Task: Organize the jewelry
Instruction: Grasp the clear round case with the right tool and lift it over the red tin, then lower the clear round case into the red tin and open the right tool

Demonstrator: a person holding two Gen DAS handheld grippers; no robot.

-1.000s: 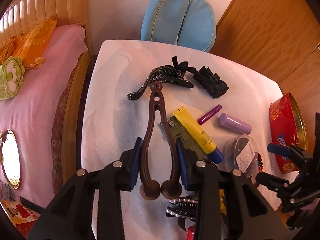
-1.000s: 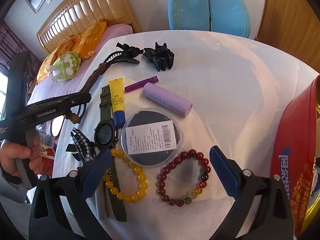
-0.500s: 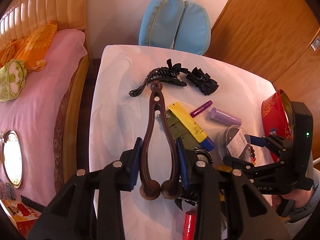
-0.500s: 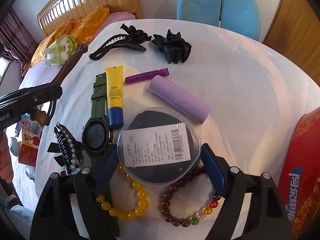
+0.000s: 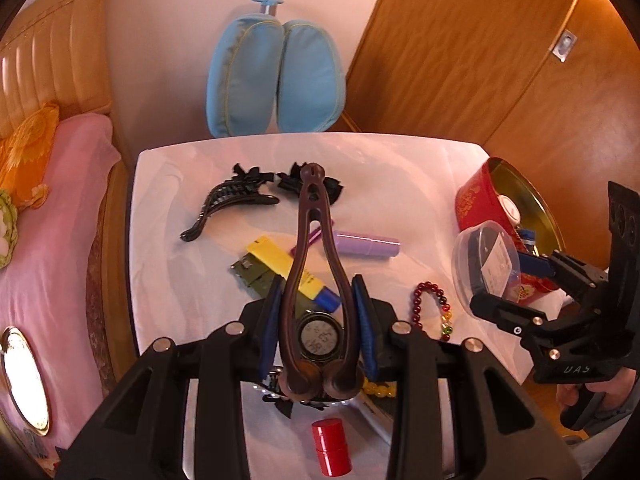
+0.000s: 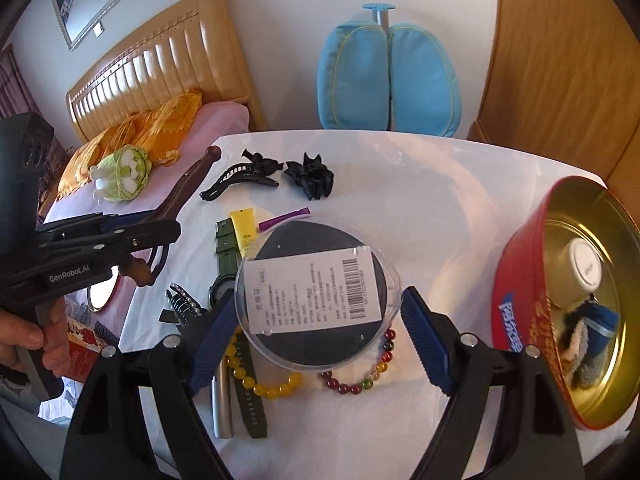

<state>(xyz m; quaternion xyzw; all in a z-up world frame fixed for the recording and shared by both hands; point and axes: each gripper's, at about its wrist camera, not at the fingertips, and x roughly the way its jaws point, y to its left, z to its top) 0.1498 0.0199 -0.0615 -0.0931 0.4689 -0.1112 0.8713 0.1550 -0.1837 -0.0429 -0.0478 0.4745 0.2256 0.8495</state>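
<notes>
Your left gripper [image 5: 316, 320] pinches the brown clip [image 5: 314, 280]; your right gripper [image 6: 320, 332] clamps the clear case [image 6: 316, 292]. Bracelets, watch and clips remain on the worktop [image 6: 420, 208]; tin [image 6: 516, 320] barely filled.

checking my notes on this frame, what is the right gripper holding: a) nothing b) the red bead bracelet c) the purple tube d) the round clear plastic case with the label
d: the right gripper is shut on the round clear case, its blue pads against the case's two sides and the case lifted above the red bead bracelet on the table.
</notes>
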